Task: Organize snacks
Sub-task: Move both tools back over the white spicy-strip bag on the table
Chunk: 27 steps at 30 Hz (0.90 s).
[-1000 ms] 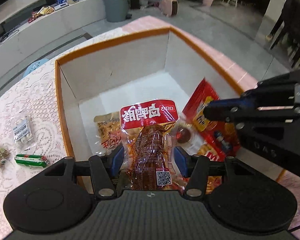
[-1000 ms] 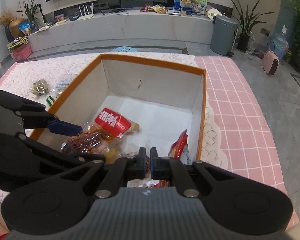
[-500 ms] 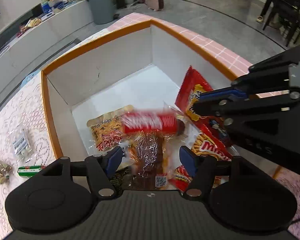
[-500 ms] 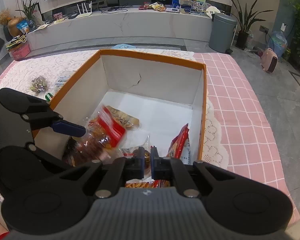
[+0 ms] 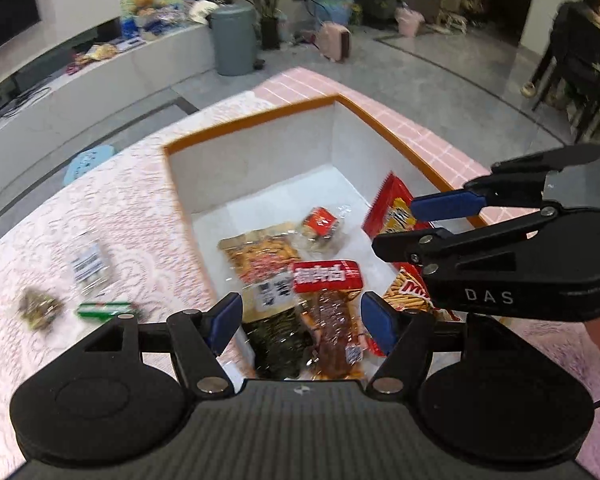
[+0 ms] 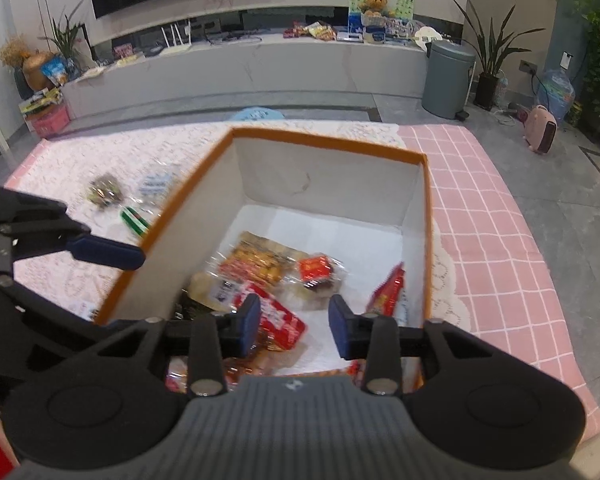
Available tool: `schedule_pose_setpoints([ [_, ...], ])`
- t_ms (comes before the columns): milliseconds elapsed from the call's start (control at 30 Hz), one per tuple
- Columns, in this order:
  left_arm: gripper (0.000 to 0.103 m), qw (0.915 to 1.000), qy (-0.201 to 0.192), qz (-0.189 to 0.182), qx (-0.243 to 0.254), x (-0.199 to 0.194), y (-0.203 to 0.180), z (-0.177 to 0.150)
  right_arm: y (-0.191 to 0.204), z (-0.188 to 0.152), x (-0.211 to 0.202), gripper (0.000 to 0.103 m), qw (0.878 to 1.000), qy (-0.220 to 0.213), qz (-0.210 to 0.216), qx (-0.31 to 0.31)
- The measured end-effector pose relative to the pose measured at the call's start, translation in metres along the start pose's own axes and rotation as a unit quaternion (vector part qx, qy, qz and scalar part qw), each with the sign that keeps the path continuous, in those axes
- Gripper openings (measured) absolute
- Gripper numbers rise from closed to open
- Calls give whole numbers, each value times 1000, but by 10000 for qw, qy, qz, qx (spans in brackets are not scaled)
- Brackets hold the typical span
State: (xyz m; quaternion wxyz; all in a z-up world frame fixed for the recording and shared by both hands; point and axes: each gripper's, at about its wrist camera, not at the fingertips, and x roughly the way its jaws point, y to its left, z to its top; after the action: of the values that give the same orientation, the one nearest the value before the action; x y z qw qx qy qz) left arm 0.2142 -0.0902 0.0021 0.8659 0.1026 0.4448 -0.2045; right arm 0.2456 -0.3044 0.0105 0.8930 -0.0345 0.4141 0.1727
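Note:
A white box with an orange rim (image 5: 252, 124) (image 6: 328, 138) stands on the table and holds several snack packs. The red-topped meat pack (image 5: 332, 300) (image 6: 278, 320) lies loose in it, beside an orange pack (image 5: 262, 254), a small red pack (image 5: 322, 222) and a red chips bag (image 5: 392, 208). My left gripper (image 5: 300, 318) is open and empty above the box's near edge. My right gripper (image 6: 294, 328) is open and empty above the box. Three small snacks lie left of the box: a green stick (image 5: 104, 310) (image 6: 134, 218), a clear packet (image 5: 88, 266) and a dark packet (image 5: 38, 308).
The table has a lace cloth (image 5: 120, 208) over a pink checked cover (image 6: 496, 240). The right gripper's body (image 5: 508, 264) hangs over the box's right side. A grey bin (image 6: 446, 78) and a low white cabinet (image 6: 240, 74) stand beyond the table.
My left gripper opened and let the red-topped meat pack drop into the box, then lifted back. My right gripper went from shut to open.

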Motion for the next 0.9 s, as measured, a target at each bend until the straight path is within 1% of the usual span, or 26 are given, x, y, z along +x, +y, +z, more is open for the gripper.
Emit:
schedule_pose_setpoints([
  [100,80,9993,-215,154,-276,-19,11,-7,11,0,-11,46,9997,-169,85,141],
  [200,80,9966,-444,225,-661,-40,25,-15,23,-1,-23,48,9986,-345,264,296],
  [333,80,9923,-652,387,-975,-61,39,-28,48,-5,-38,49,9958,-623,510,425],
  [467,80,9869,-797,575,-1281,-76,52,-49,72,-13,-47,49,9927,-845,692,514],
  [567,80,9812,-824,686,-1607,-83,66,-69,89,-22,-49,50,9912,-976,726,515],
  [667,80,9753,-780,757,-1921,-84,81,-89,106,-32,-47,50,9910,-1094,650,420],
  [800,80,9680,-709,762,-2281,-86,102,-112,129,-47,-40,50,9905,-1189,660,204],
  [900,80,9650,-637,718,-2440,-84,112,-126,146,-56,-34,50,9898,-1235,709,9],
])
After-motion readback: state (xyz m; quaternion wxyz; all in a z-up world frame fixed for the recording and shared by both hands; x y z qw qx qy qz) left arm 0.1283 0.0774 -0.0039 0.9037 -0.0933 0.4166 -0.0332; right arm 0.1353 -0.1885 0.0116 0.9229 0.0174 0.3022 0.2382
